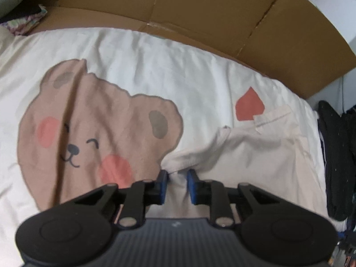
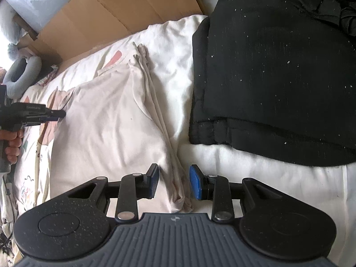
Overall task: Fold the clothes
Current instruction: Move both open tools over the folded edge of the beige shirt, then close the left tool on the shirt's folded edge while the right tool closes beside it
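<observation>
A cream garment [image 2: 111, 122] lies partly folded on the bed, its long folded edge running toward the right wrist camera. My right gripper [image 2: 174, 182] is open, and its blue pads [image 2: 195, 184] straddle the near end of that folded edge. My left gripper [image 1: 178, 182] is shut on a gathered bit of the cream garment [image 1: 255, 155], and the fabric puckers at its tips. From the right wrist view the left gripper [image 2: 63, 114] sits at the garment's far left edge, with a person's hand [image 2: 13, 144] on its handle.
The bed sheet [image 1: 133, 66] is white with a brown bear print [image 1: 100, 122] and a red heart [image 1: 249, 106]. A folded black garment [image 2: 278, 77] lies right of the cream one. Flat cardboard [image 1: 200, 11] lines the far side. A grey neck pillow [image 2: 22, 73] sits far left.
</observation>
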Demonstrator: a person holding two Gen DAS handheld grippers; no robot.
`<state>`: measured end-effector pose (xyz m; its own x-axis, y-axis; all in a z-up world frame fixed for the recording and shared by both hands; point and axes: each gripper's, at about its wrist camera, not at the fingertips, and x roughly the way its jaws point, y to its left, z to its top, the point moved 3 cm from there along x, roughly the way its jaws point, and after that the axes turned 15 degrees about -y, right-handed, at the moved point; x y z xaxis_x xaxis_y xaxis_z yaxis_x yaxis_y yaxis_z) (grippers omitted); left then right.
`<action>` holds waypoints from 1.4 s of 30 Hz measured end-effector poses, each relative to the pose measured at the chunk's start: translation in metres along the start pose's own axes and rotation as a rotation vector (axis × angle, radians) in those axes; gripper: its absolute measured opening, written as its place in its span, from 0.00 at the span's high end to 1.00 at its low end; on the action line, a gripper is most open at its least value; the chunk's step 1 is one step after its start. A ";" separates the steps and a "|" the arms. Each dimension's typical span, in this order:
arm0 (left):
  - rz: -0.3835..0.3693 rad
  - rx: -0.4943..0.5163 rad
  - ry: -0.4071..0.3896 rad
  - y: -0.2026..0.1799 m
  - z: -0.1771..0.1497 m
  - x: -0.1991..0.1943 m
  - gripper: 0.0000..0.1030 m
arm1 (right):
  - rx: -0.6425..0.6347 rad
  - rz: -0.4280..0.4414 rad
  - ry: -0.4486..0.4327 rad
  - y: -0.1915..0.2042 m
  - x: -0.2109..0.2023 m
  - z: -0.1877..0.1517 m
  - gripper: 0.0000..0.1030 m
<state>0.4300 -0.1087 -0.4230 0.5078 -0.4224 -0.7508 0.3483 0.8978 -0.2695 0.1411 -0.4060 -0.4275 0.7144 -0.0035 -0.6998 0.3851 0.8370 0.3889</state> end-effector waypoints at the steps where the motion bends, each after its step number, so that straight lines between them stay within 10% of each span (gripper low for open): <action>1: 0.001 -0.005 -0.010 0.002 0.000 0.001 0.82 | -0.002 -0.001 0.005 0.000 0.001 -0.001 0.66; 11: -0.008 -0.108 -0.096 0.019 0.003 -0.027 0.77 | -0.008 0.009 0.018 -0.004 0.001 0.001 0.66; 31: -0.157 -0.314 0.043 0.026 -0.104 -0.116 0.63 | -0.003 0.055 0.096 -0.007 0.012 -0.002 0.66; 42: -0.244 -0.452 0.111 0.014 -0.164 -0.117 0.62 | -0.072 0.094 0.149 0.007 0.011 -0.008 0.88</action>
<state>0.2464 -0.0261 -0.4382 0.3592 -0.6318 -0.6869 0.0588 0.7498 -0.6590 0.1471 -0.3956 -0.4371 0.6490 0.1531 -0.7452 0.2742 0.8666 0.4169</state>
